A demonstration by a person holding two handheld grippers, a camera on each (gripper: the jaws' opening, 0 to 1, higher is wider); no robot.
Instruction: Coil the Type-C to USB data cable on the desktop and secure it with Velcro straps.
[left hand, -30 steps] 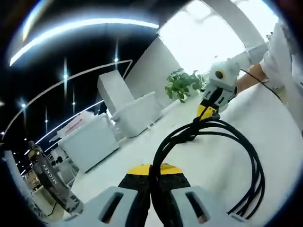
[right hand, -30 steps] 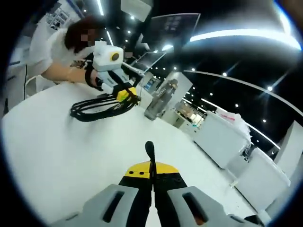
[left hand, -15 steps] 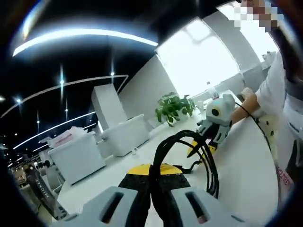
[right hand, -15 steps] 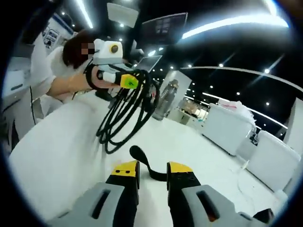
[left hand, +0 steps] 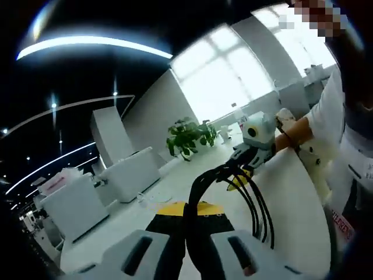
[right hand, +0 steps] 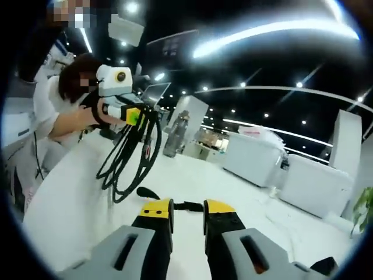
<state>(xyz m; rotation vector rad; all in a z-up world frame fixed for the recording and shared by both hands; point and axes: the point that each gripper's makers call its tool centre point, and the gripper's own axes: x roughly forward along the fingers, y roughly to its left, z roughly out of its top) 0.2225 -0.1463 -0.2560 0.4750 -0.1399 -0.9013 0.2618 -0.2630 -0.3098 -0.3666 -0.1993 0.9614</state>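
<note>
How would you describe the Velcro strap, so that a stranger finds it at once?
Start from the white table. Just beyond the open right claw, a short black strap lies flat. Unlike the looped black cable hanging from the left claw, it is one flat strip.

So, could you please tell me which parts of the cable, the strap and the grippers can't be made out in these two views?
- Left gripper view: the coiled cable runs down between the left gripper; its clamped stretch is hidden.
- Cable connectors: too small and blurred to pick out in either view.
- Right gripper view: the right gripper is open; the Velcro strap passes behind its jaws, so its far end is hidden.
- Whether the strap touches the table: cannot tell.
</note>
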